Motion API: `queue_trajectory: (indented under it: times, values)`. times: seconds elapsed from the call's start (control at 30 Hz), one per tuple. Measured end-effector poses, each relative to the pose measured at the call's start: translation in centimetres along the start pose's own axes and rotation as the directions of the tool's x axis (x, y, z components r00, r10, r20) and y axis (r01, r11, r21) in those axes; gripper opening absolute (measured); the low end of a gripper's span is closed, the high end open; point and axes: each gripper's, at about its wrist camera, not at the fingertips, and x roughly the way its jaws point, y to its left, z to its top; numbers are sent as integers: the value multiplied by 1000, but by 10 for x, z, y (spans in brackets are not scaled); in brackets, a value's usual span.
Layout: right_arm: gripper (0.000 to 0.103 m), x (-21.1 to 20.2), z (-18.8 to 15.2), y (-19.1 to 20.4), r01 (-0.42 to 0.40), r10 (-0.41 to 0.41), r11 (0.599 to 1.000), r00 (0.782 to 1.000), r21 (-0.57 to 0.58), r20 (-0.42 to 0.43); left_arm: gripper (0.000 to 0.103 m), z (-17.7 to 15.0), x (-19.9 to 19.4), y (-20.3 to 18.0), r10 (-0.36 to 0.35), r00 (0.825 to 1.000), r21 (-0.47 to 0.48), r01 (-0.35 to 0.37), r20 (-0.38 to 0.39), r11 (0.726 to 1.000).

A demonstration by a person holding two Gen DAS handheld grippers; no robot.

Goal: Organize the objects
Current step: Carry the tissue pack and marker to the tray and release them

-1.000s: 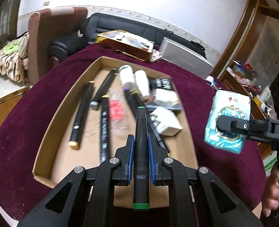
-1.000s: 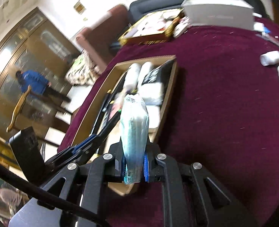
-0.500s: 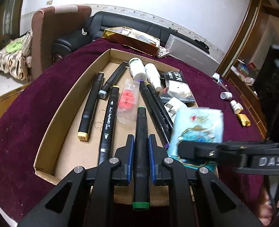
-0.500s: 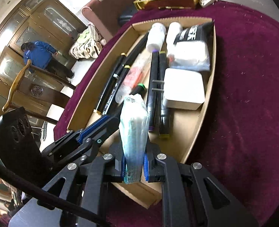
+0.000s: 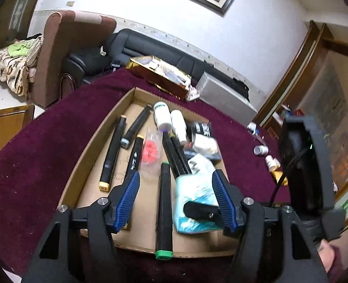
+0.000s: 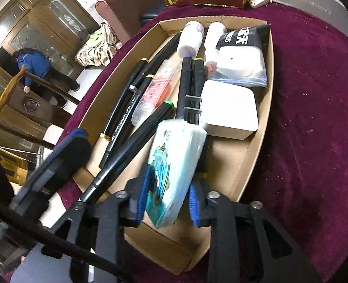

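Note:
A shallow cardboard tray [image 5: 84,155] [image 6: 267,127] lies on the maroon cloth and holds several black markers, two white bottles, a white charger [image 6: 229,109] and packets. My left gripper [image 5: 175,198] is open; a green-capped black marker [image 5: 163,202] [image 6: 136,143] lies between its fingers, its near end over the tray's front rim. My right gripper [image 6: 166,199] has its jaws spread and a light-blue tissue pack [image 6: 174,172] [image 5: 192,202] stands tilted between them in the tray's near end, touching the left pad. A right fingertip [image 5: 201,210] crosses the pack.
A gold box [image 5: 159,75] and a grey case [image 5: 225,96] lie on the cloth beyond the tray. Small pill bottles [image 5: 266,155] lie on the cloth at the right. A brown armchair [image 5: 63,54] and a black sofa stand behind the table.
My left gripper opened and let go of the green-capped marker, which now lies in the tray. My right gripper brought the tissue pack down into the tray and spread its jaws.

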Motion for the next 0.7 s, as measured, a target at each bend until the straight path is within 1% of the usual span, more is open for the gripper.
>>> queue_trajectory:
  times: [0.07,0.13,0.2,0.3,0.37,0.4,0.43,0.5,0.53,0.63,0.7]
  values:
    - [33,-4,-2,3,18,-18,1000,1000,-16,15,58,3,-4,0,3,1000,-3,-3,13,1000]
    - [40,-10,-3,5,34,-33,999,999,-26,31,58,5,-7,0,14,1000,-8,-14,23,1000]
    - [43,-19,-4,5,49,-47,998,997,-28,66,58,8,-8,1,22,999,-12,-22,25,1000]
    - [44,-37,-6,2,64,-61,998,991,-16,116,58,10,-9,-2,52,998,-2,-52,25,999]
    - [44,-50,-8,0,80,-78,997,984,-9,158,58,10,-9,-5,77,996,16,-78,32,997]
    - [46,-56,-9,0,92,-89,996,980,-8,180,58,10,-10,-9,96,995,31,-98,41,995]
    - [50,-62,-9,2,109,-105,994,973,-7,207,58,9,-11,-11,108,993,45,-110,48,993]
    - [56,-76,-11,4,153,-147,988,952,-2,267,58,9,-12,-19,133,989,79,-137,62,987]
    - [58,-85,-13,4,186,-177,983,936,0,304,58,9,-13,-22,144,987,94,-150,70,984]
    - [61,-98,-15,8,287,-265,958,891,-6,368,58,7,-15,-33,160,983,126,-171,90,977]
    - [61,-106,-16,10,356,-323,934,854,-7,408,58,5,-14,-40,160,983,142,-172,90,975]
